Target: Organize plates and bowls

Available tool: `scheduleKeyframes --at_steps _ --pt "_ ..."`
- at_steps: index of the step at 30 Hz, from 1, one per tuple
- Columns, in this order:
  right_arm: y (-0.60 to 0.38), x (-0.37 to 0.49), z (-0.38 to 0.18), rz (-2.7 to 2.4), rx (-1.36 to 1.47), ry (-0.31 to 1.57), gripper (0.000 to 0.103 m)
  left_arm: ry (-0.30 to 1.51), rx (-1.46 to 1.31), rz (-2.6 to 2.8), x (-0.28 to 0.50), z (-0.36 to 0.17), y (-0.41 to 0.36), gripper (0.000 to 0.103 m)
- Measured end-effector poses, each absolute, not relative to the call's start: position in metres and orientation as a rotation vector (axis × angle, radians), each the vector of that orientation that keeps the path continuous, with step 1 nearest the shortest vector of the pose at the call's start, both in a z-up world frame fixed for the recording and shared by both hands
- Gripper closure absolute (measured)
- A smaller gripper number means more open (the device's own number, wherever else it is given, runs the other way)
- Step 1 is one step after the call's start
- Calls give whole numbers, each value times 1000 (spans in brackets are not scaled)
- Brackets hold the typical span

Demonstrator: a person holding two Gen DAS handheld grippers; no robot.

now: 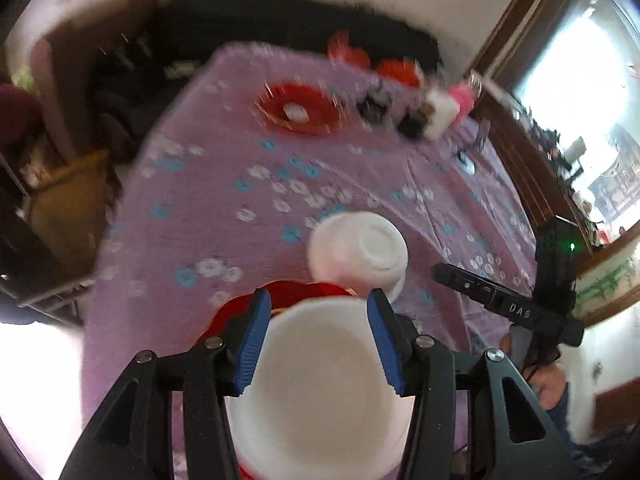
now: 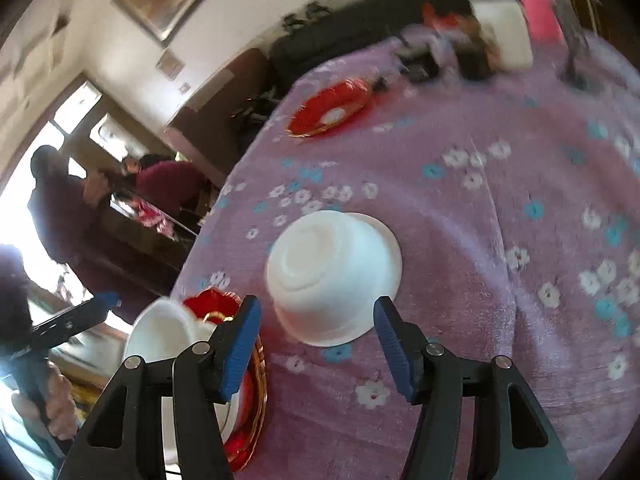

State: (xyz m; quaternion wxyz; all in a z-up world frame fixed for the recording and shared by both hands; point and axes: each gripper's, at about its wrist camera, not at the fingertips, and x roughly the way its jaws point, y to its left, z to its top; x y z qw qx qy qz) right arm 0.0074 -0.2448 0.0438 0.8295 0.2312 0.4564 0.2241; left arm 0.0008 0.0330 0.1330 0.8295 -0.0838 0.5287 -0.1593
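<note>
**Two empty claws over white bowls, red plates beyond**

Nearest, under the left claw [image 1: 318, 340], an upright white bowl [image 1: 320, 392] sits on a gold-trimmed red plate [image 1: 240, 312] at the near edge of the surface [image 1: 200, 208], which is draped in a purple flowered cloth. The claw's blue pads stand apart on either side of the bowl's rim, above it, and I cannot tell that they touch it; the claw carries nothing. It tilts steeply down.

Just beyond that bowl, an upturned white bowl [image 2: 334, 276] rests rim-down on the cloth. The right claw [image 2: 316, 344] is spread wider and empty, angled down at it from the near side.

Both bowls look thin, light and smooth, probably plastic or foam, so they are likely to slide or flex under a hard pinch. The upturned one seems best taken across its flared lower wall, the upright one by one side of its rim.

Well beyond the upturned bowl lies a second red plate [image 2: 328, 112] with something small and white on it.
</note>
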Motion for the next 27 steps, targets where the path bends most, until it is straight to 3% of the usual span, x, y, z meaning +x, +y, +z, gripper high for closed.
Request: scheduleKeyframes --at_steps 7,15,17,22,27 --pt "-265 41 5 528 713 1089 39 1337 -264 -358 77 88 -5 54" --pt "-271 67 -16 525 804 1159 37 1535 -177 -374 118 35 -39 54" --pt "-270 70 -16 524 806 1164 37 1546 -184 -382 124 31 -39 44" --pt "-263 77 -14 574 840 1144 25 1585 -199 -420 134 17 -31 26" --pt "-249 81 -5 669 870 1128 21 1594 -279 -458 138 8 -17 23"
